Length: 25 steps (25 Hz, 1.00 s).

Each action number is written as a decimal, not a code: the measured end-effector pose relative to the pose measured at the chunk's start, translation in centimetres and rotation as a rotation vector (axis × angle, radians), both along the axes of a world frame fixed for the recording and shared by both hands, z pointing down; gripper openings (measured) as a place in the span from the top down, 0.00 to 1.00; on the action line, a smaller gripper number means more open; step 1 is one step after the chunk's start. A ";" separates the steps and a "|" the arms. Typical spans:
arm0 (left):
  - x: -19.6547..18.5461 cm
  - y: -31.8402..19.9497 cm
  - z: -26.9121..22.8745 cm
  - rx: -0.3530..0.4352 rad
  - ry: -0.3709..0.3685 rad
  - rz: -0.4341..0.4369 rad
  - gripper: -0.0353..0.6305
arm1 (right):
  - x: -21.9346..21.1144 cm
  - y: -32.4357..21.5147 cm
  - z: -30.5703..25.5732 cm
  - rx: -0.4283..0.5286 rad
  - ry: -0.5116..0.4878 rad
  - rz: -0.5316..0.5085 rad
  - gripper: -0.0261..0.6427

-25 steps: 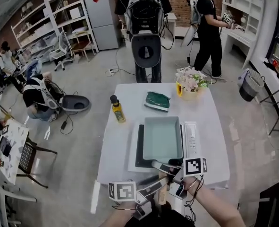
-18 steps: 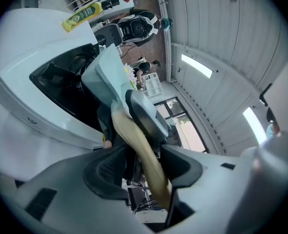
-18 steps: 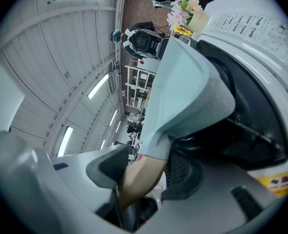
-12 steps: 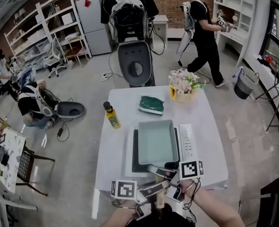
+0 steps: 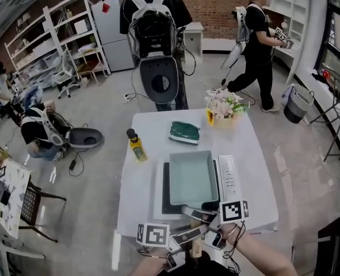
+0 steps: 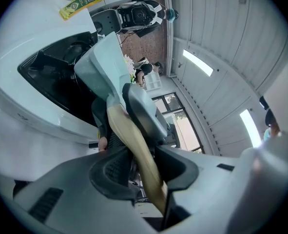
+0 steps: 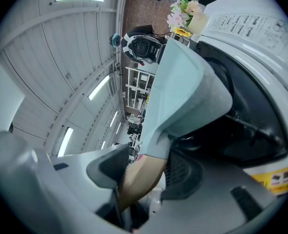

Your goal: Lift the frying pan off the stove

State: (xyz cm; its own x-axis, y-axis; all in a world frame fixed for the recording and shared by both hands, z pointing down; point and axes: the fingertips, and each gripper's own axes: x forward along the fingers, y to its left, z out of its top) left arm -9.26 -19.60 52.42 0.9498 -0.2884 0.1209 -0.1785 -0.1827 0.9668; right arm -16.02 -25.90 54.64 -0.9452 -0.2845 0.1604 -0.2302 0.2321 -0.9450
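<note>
One square pale-green pan [image 5: 193, 177] has a smooth wooden handle [image 6: 134, 147]

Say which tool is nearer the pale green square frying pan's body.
Right. The right tool grips the wooden handle just behind the pale green square frying pan; the left tool, jaws just closed further on that handle, sits farther back.

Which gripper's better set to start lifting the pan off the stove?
Right gripper: its pads clamp the wooden handle right by the pan. The left gripper sits farther back on it, jaws having just been closing, so its hold looks less settled.
</note>
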 end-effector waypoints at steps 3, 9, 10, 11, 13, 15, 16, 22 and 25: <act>0.1 0.1 0.1 0.008 -0.011 0.012 0.73 | 0.1 0.0 0.1 0.003 -0.003 0.006 0.65; 0.3 0.5 -0.4 0.045 -0.033 0.031 0.73 | 0.2 0.3 -0.5 0.029 -0.003 0.008 0.65; 0.3 0.5 -0.6 0.054 -0.037 0.033 0.73 | 0.2 0.3 -0.8 0.035 -0.008 0.011 0.66; 0.3 0.6 -0.9 0.064 -0.039 0.033 0.73 | 0.2 0.3 -1.1 0.041 -0.014 0.016 0.66; 0.3 0.6 -1.4 0.085 -0.043 0.036 0.73 | 0.3 0.3 -1.8 0.056 -0.024 0.025 0.66; 0.4 0.5 -1.8 0.111 -0.052 0.042 0.73 | 0.5 0.1 -2.5 0.079 -0.029 0.031 0.66; 0.5 0.5 -2.1 0.126 -0.059 0.046 0.73 | 0.6 0.0 -2.8 0.094 -0.029 0.032 0.66; 0.9 0.2 -4.0 0.204 -0.075 0.049 0.73 | 0.8 -0.4 -6.2 0.197 -0.060 0.033 0.66; 0.9 0.4 -4.8 0.235 -0.072 0.055 0.73 | 1.1 -0.3 -7.1 0.222 -0.043 0.042 0.66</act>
